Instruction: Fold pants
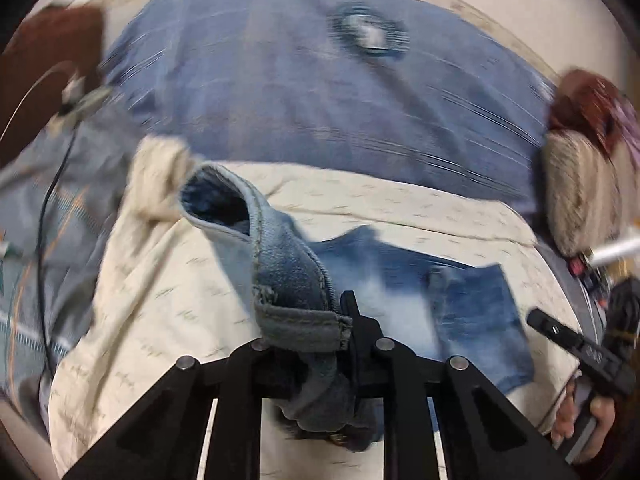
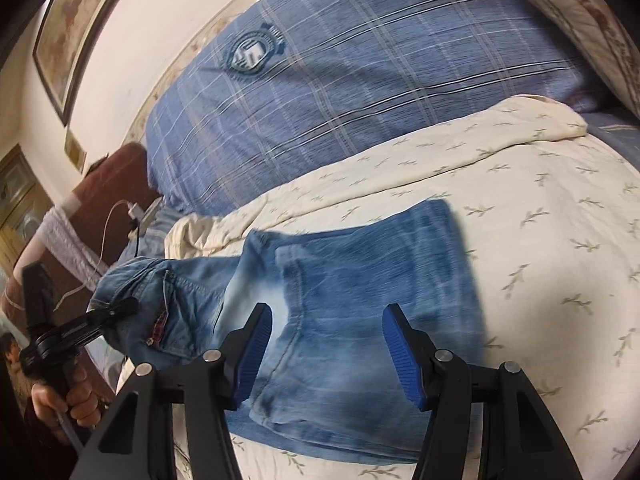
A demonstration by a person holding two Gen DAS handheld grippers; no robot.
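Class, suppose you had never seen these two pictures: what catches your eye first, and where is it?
The faded blue jeans lie across the cream leaf-print blanket in the middle of the bed. At their left end the left hand-held gripper is shut on a bunched part of the denim, lifted off the blanket. Behind, a blue checked cover with a round crest fills the back of the bed.

right gripper (image 2: 326,354): black frame | blue ribbed pads (image 2: 402,356) | silver pivot screws

No readable text anywhere; crest emblem (image 2: 251,53) on blue plaid pillowcase (image 2: 360,80) too blurred to read.
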